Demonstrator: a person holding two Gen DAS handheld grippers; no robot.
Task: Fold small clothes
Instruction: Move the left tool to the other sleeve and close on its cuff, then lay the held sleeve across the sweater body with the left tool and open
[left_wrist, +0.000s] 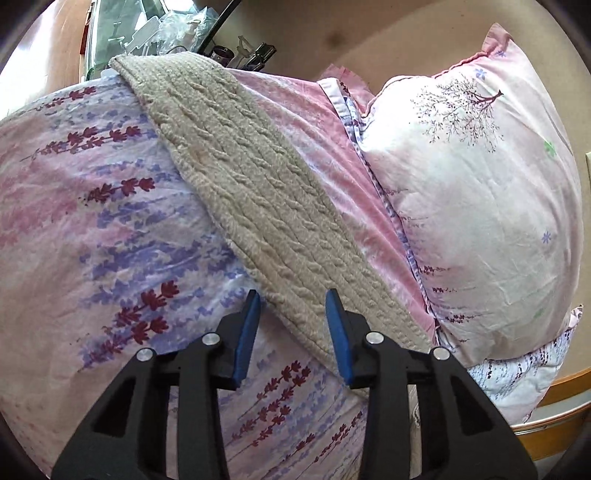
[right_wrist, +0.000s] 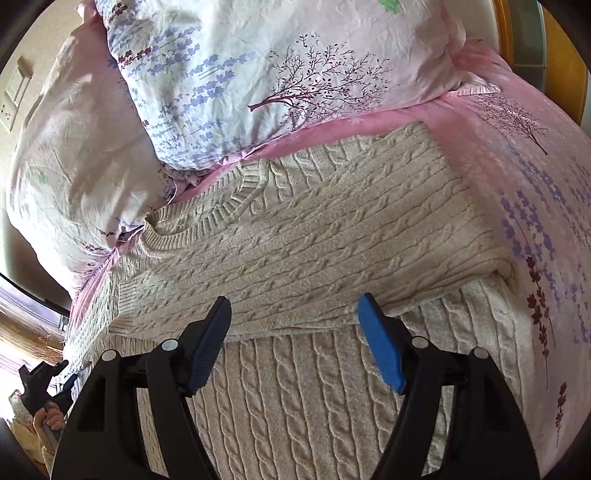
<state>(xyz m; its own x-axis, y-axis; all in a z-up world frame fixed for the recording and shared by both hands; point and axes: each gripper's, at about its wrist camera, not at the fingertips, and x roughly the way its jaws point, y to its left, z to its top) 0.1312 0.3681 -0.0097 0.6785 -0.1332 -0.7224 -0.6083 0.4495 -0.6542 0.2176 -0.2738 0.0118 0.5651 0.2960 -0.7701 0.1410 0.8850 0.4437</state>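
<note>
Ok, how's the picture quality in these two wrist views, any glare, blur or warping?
Left wrist view: strong fisheye bulge, window glare blown out at the top left, sweater sharp. Right wrist view: same warping with dark corners, sunlight washing out the pillow, cable knit crisp near the open right gripper, bedspread soft at the right edge.

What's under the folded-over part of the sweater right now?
Under the folded flap lies the sweater's lower cable-knit layer, itself on the floral bedspread. Anything further beneath the flap is covered.
</note>
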